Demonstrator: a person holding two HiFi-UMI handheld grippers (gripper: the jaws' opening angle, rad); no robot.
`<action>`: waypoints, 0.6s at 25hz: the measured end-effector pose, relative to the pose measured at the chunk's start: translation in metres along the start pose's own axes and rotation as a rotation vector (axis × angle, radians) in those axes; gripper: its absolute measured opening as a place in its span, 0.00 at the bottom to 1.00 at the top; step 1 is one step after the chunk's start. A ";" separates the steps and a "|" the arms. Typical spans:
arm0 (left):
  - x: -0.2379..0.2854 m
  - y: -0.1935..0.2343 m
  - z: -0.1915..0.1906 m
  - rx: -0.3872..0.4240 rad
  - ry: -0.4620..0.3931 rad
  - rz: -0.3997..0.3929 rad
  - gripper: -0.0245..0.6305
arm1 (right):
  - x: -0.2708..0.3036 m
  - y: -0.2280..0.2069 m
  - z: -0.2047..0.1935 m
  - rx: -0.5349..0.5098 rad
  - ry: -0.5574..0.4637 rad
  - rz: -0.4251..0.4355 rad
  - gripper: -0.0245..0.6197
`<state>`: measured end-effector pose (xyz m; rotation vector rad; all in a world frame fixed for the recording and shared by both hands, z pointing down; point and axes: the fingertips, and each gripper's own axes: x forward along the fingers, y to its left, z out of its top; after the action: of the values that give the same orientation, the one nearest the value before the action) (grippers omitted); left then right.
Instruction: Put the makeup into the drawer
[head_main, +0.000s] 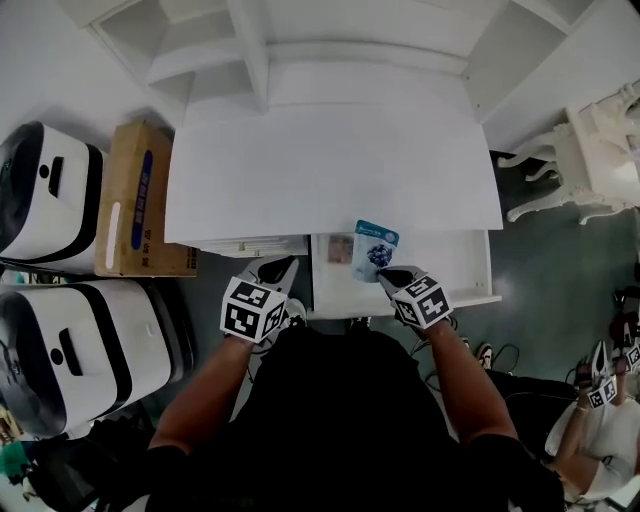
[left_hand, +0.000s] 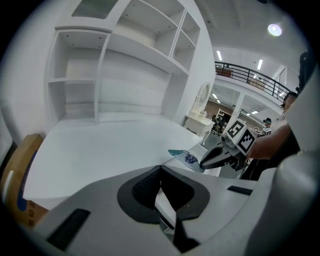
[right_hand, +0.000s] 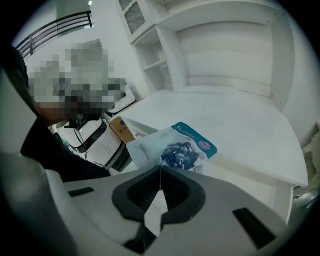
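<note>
Over the open white drawer, the flat teal-and-white makeup sachet is pinched in the closed right gripper; the left gripper is closed, empty; lowering and release are judged next.

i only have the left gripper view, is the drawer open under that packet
Observer: Yes. The head view shows the drawer pulled out from under the desk, with the packet held above it.
Operator: anything in it already
Observer: One small brownish item lies at its back left.
Operator: right tongs actually on the packet
Observer: Yes. In the right gripper view, the right gripper has its tongs shut on the packet's lower edge.
</note>
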<state>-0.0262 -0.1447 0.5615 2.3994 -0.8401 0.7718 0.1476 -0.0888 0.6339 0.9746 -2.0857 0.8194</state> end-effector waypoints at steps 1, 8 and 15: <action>0.001 -0.001 0.000 0.002 0.001 -0.002 0.05 | 0.002 0.001 -0.009 -0.012 0.027 0.003 0.09; 0.001 -0.007 -0.001 0.004 0.011 -0.012 0.05 | 0.048 -0.010 -0.059 -0.048 0.226 0.008 0.09; -0.006 -0.001 -0.004 -0.010 0.013 0.008 0.05 | 0.089 -0.016 -0.094 -0.040 0.454 0.077 0.09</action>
<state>-0.0308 -0.1386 0.5602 2.3809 -0.8466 0.7839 0.1470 -0.0599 0.7613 0.6179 -1.7452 0.9355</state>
